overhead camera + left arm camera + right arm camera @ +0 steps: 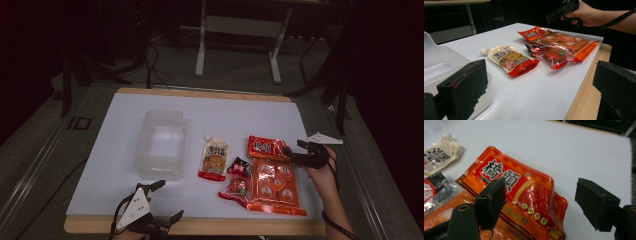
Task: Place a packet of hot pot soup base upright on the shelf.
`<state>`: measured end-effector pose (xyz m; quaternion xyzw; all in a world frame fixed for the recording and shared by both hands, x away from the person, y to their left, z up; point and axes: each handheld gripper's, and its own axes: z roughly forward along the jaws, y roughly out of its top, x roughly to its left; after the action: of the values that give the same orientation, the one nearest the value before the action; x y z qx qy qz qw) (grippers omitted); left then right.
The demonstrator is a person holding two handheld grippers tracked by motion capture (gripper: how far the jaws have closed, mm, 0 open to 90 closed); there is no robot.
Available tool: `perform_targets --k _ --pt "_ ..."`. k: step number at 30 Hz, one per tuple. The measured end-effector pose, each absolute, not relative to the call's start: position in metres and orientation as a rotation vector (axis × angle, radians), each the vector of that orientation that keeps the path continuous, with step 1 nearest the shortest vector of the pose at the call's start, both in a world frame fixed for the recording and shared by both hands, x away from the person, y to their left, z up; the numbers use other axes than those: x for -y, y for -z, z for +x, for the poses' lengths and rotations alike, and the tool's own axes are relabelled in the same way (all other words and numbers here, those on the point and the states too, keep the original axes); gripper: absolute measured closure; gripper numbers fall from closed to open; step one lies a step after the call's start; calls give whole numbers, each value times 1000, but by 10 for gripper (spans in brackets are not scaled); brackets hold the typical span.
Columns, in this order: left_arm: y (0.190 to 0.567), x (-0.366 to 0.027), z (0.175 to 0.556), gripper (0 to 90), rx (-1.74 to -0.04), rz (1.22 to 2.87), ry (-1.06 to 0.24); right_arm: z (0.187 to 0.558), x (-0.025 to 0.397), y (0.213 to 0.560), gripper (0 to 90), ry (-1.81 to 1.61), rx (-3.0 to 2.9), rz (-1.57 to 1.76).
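Several food packs lie on the white table top [225, 112]. A cream and red spout pouch [214, 159] [510, 60] [439, 152] is in the middle. A red seasoning packet [267, 147] [524, 192] overlaps a large orange pack [275, 185] [569, 42]. A small black and red packet [240, 167] and a clear red pack [237, 189] [555, 56] lie between them. My right gripper [295, 146] [544, 201] is open just over the red seasoning packet's right edge, holding nothing. My left gripper [167, 200] [540, 87] is open at the table's near edge, with nothing between its jaws.
A clear plastic container [160, 145] [439, 62] stands empty left of the pouch, close to my left gripper. The wooden table edge [200, 226] runs along the front. A metal stand [237, 30] and cables are on the floor behind the table.
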<state>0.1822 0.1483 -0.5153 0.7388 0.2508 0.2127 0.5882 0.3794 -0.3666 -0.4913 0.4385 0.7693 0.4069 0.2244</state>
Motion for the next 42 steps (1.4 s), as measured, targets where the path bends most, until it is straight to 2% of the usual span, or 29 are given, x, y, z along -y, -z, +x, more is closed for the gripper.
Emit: perform_targets --k 4,10,24,28,30,31,32,33,36,38,42 --pt "516 -148 183 2 -588 1722 -492 385 368 500 305 -1127 -2142 1222" --pt "517 -148 183 2 -589 1724 -490 393 367 512 331 -1090 -2168 1249" --pt "517 -147 184 2 -587 1728 -477 401 367 535 325 -1005 -2217 1384" --pt "517 -147 184 2 -585 1729 -480 397 357 533 479 -942 -2235 1318" --pt "517 -146 183 2 -585 1728 -478 396 354 531 596 -904 -2227 1325" --pt "517 -146 183 2 -585 1728 -478 396 354 531 596 -904 -2227 1325" --pt "516 -146 183 2 -582 1731 -479 396 350 530 665 -864 -2221 1304" --pt "516 -146 183 2 -582 1731 -479 396 350 530 665 -864 -2221 1304" --pt "516 -146 183 2 -579 1732 -479 393 344 531 804 -845 -2215 1264" --pt "516 -146 183 2 -580 1733 -478 394 345 531 852 -870 -2221 1283" --pt "517 -146 183 2 -579 1736 -478 394 345 529 870 -878 -2225 1300"
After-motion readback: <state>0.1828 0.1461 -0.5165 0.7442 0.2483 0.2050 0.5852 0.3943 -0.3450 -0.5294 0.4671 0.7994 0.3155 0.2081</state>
